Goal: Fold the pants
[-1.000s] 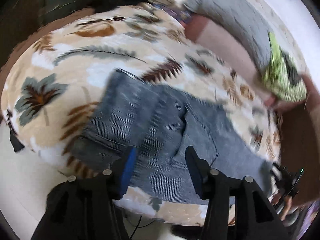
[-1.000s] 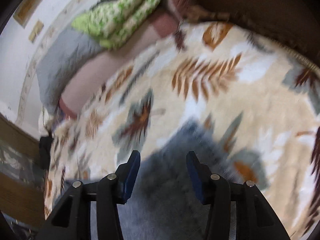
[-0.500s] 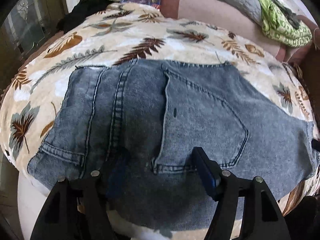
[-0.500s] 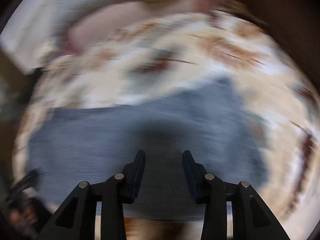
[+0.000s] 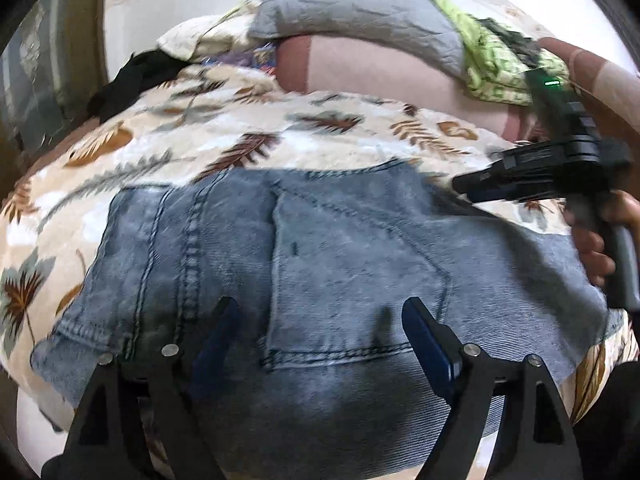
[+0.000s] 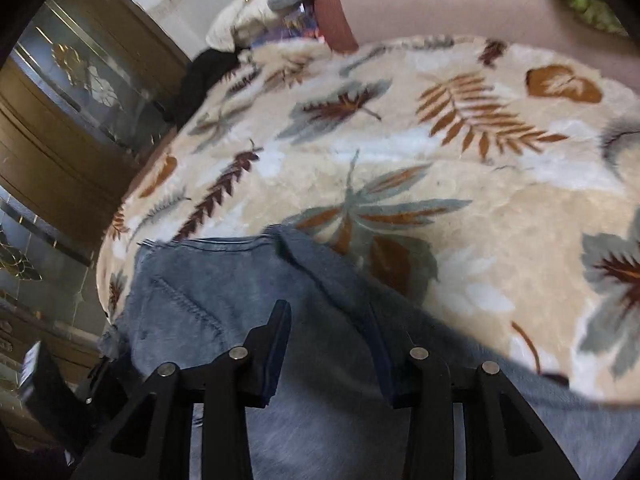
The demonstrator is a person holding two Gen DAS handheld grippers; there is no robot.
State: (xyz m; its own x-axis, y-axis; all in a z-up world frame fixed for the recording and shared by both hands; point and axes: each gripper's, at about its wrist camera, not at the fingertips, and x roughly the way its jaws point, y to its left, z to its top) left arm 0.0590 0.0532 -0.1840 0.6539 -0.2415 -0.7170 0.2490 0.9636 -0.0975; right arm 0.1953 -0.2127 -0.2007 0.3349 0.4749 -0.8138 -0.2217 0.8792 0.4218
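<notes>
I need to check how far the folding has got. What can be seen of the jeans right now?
The jeans are faded blue denim, lying flat in a compact, roughly rectangular shape on the leaf-patterned blanket. A back pocket with stitched seams faces up. The left gripper hangs open above the near edge; the right gripper is over the right side, jaws apart, nothing visibly clamped.

So the pants (image 5: 332,280) are faded blue jeans, lying flat on a leaf-print blanket (image 5: 248,136), folded up into a wide, compact slab. A back pocket (image 5: 360,280) faces up in the middle, outlined with double stitching and with a small dark mark on it. Left of it runs a thick seam, and the hem side sits at the lower left. The near edge hangs over the blanket's rounded front.
</notes>
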